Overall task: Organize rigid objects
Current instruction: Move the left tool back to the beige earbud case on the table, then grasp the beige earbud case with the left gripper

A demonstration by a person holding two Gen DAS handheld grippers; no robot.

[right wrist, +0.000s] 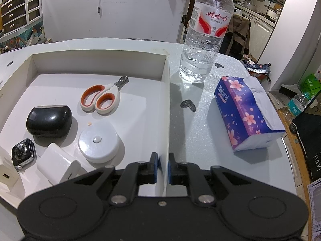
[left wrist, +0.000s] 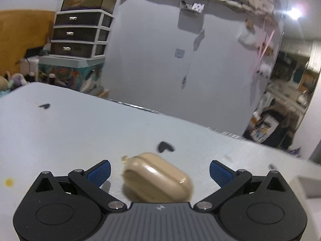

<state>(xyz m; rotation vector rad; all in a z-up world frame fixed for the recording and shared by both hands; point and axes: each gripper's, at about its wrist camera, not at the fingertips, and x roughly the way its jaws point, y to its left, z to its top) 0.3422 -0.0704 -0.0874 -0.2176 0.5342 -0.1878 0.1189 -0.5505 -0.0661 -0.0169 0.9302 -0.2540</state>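
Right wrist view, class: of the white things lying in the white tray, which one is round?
The white round puck with a small centre button. The white charger block beside it is boxy, and the white-and-orange scissors are long with loops.

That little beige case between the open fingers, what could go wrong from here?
The beige case lies skewed between the left gripper's wide-open fingers, so closing could pinch a rounded corner and squirt it away. The white tray is already crowded around the scissors and black case; dropping in could knock something.

Water bottle [right wrist: 206,30] upright near tissue pack [right wrist: 244,112]; drawer unit [left wrist: 80,34] behind.
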